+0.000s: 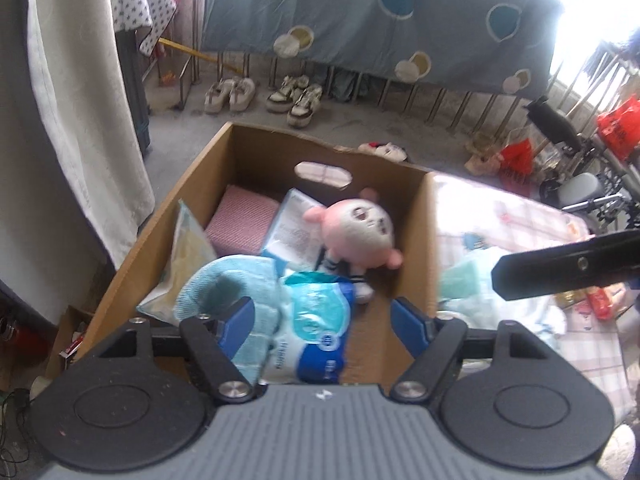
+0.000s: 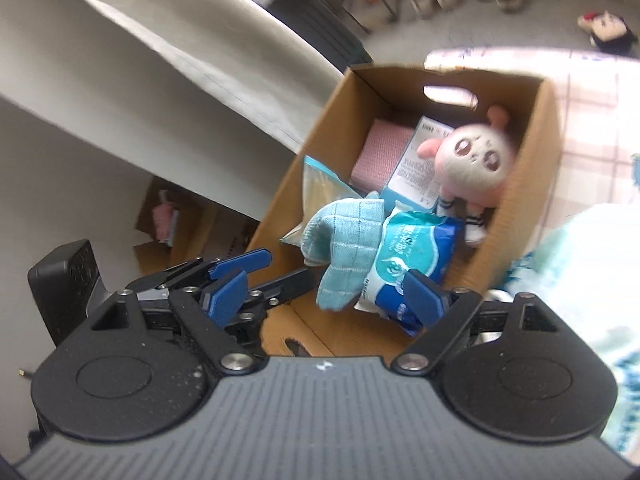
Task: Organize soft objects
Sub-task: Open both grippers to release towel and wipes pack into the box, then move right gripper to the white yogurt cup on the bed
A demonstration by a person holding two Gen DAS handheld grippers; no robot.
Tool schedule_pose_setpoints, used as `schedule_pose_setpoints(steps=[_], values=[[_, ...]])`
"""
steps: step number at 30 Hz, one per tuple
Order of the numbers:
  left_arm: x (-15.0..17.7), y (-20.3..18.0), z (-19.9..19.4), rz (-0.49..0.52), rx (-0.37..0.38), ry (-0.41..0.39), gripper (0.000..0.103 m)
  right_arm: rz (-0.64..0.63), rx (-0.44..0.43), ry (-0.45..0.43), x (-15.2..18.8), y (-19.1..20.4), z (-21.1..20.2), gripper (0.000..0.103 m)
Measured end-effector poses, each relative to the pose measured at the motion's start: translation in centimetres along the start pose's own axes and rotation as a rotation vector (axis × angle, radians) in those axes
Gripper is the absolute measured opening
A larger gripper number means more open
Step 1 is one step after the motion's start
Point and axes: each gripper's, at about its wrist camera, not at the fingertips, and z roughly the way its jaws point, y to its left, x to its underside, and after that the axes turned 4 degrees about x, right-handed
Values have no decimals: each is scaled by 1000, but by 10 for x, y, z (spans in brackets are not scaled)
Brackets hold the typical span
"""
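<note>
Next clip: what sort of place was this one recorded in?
Probably a lived-in home, by a balcony or drying area. A dotted blue quilt hangs over railings, pairs of shoes sit on the bare floor, and the cardboard box of soft things stands beside a checked bedsheet.

Black left claw (image 1: 324, 316), blue pads (image 1: 406, 322), silver screws, ribbed grey housing

One box (image 1: 192, 184), one pink doll (image 1: 358, 228), four shoes (image 1: 264, 96).

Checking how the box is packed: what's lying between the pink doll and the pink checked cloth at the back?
A light blue printed packet lies between the pink doll and the pink checked cloth, inside the cardboard box. Both wrist views show it.
</note>
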Motion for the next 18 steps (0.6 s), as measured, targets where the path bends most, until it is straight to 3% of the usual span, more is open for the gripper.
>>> schedule_pose_setpoints(steps=[6,11,18], values=[[22,-69,-25,101,98,-65,96,-50,3,-98,41,-48,-87,92],[37,-125,-24,146,188,-67,96,-53,64,-205,79,-100,-163,94],[59,-204,-10,262,229,-107,97,-11,149,-356,149,-174,-242,100]])
